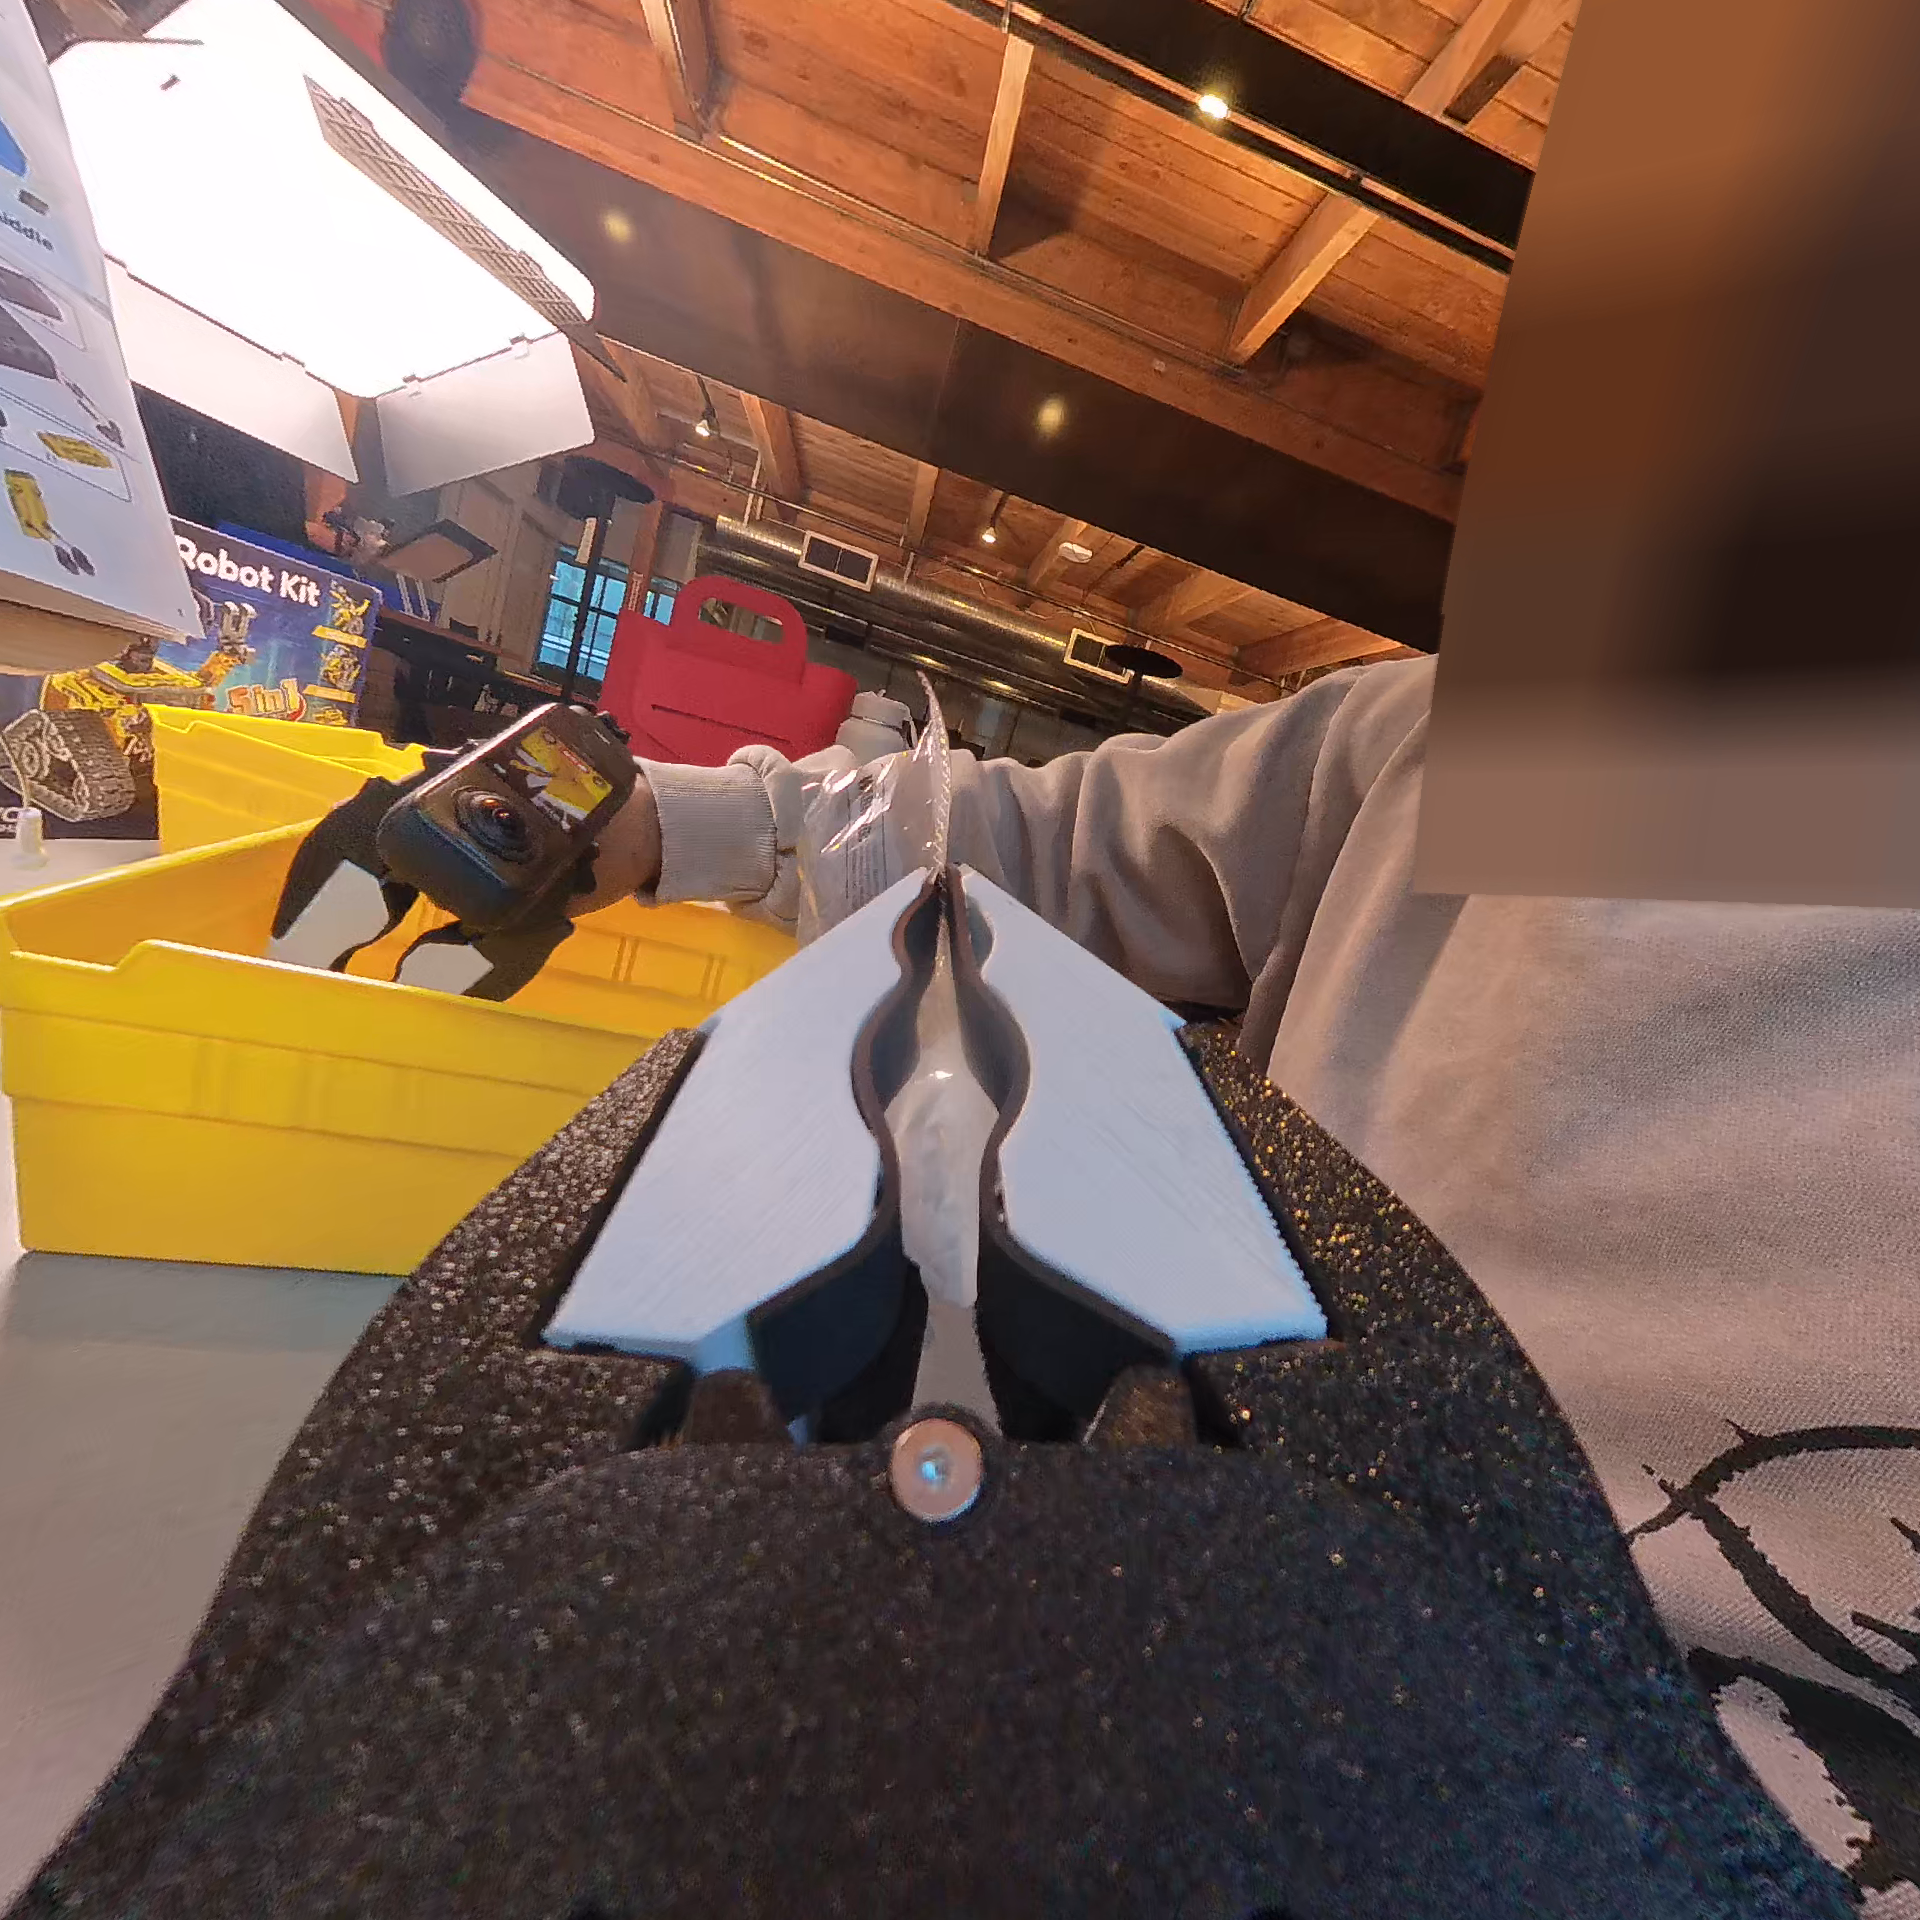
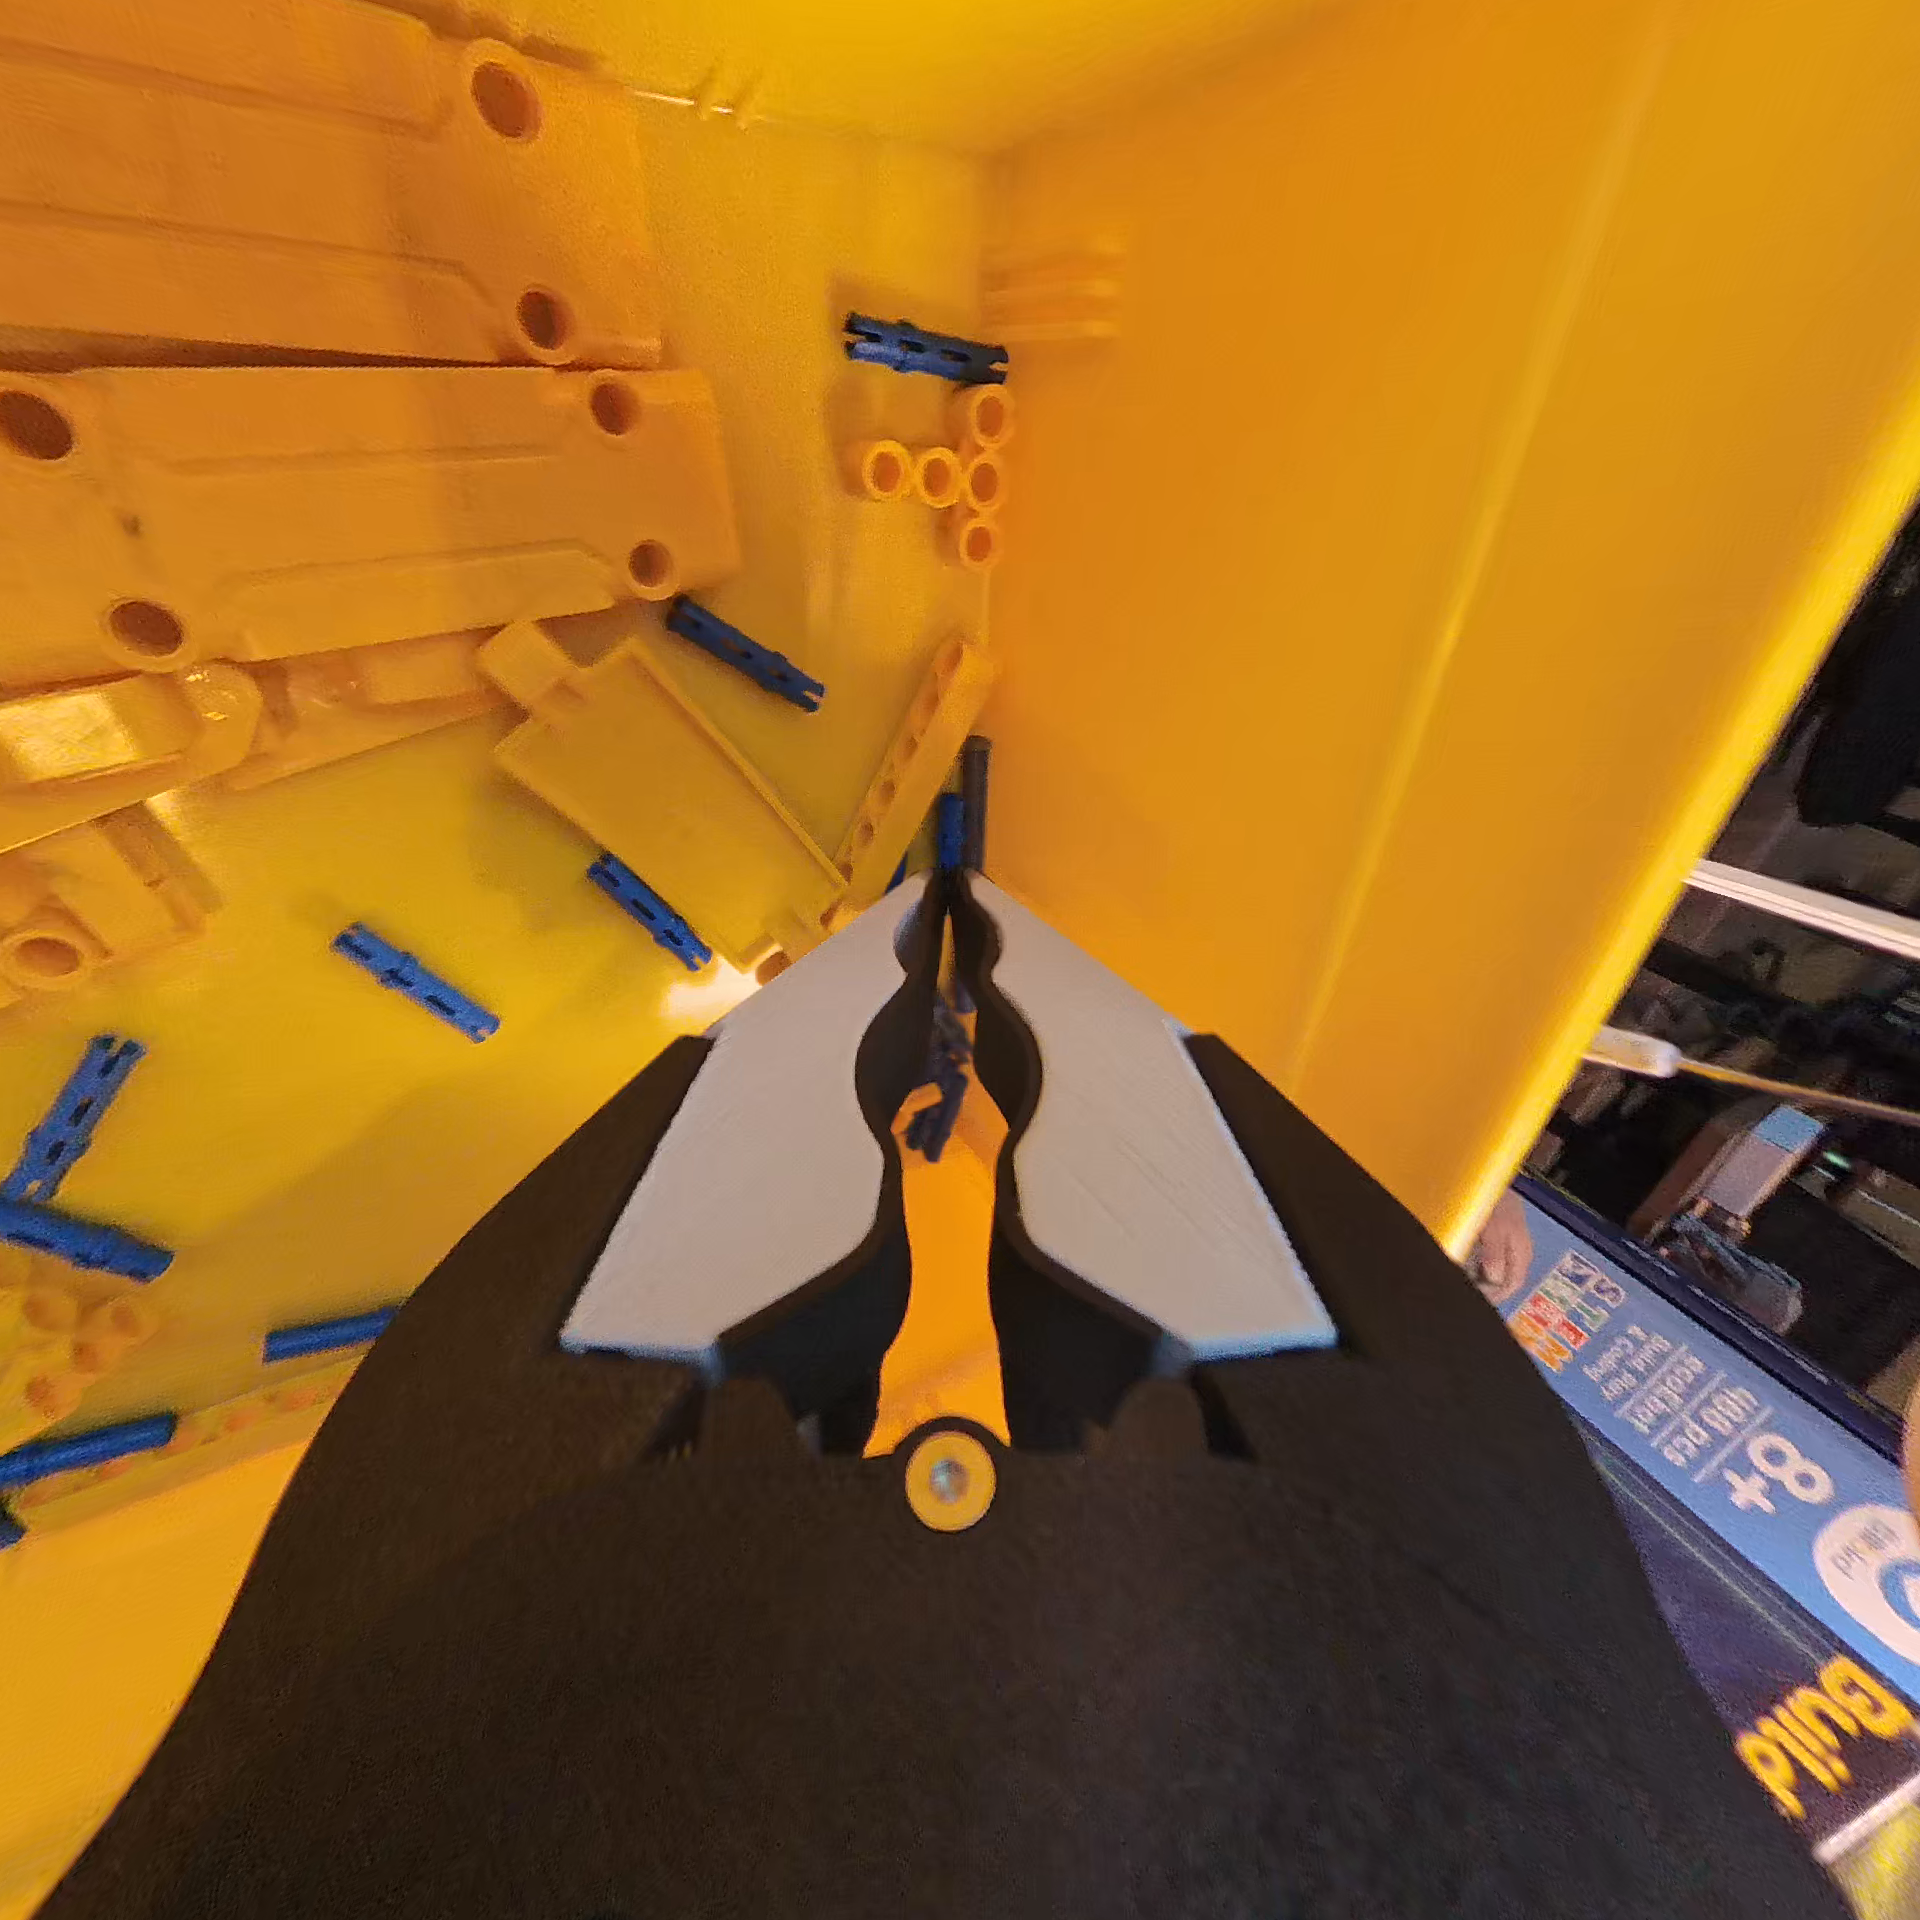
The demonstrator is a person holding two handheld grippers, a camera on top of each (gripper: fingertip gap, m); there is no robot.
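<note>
I am holding the left gripper (image 1: 943,883) up above the grey table (image 1: 135,1455), its jaws pressed together on a clear plastic bag (image 1: 883,821) that is sticking up past the fingertips; a strip of the bag is also running back between the two white fingers (image 1: 758,1132). The bag is carrying a printed paper slip inside. Beyond it, I am seeing the right gripper (image 1: 405,956) reaching down over the near rim into the yellow bin (image 1: 260,1091), with a grey sleeve (image 1: 1143,831) stretching across behind. A second yellow bin (image 1: 249,758), a toy kit box (image 1: 281,623) and a red bag (image 1: 717,675) are standing farther back on the table.

In the right wrist view, I am keeping the right gripper (image 2: 951,883) low inside the yellow bin (image 2: 1351,520), close to its right wall. Its jaws are closed, or nearly so, at the tips; small blue pins are showing in the gap behind them, but I cannot tell whether they are being pinched. A dark rod (image 2: 975,800) and a blue pin (image 2: 948,831) are lying just past the tips, against the wall. Yellow flat panels (image 2: 343,499), a yellow holed beam (image 2: 914,758) and more blue pins (image 2: 416,982) are lying scattered over the bin floor toward its left side.
</note>
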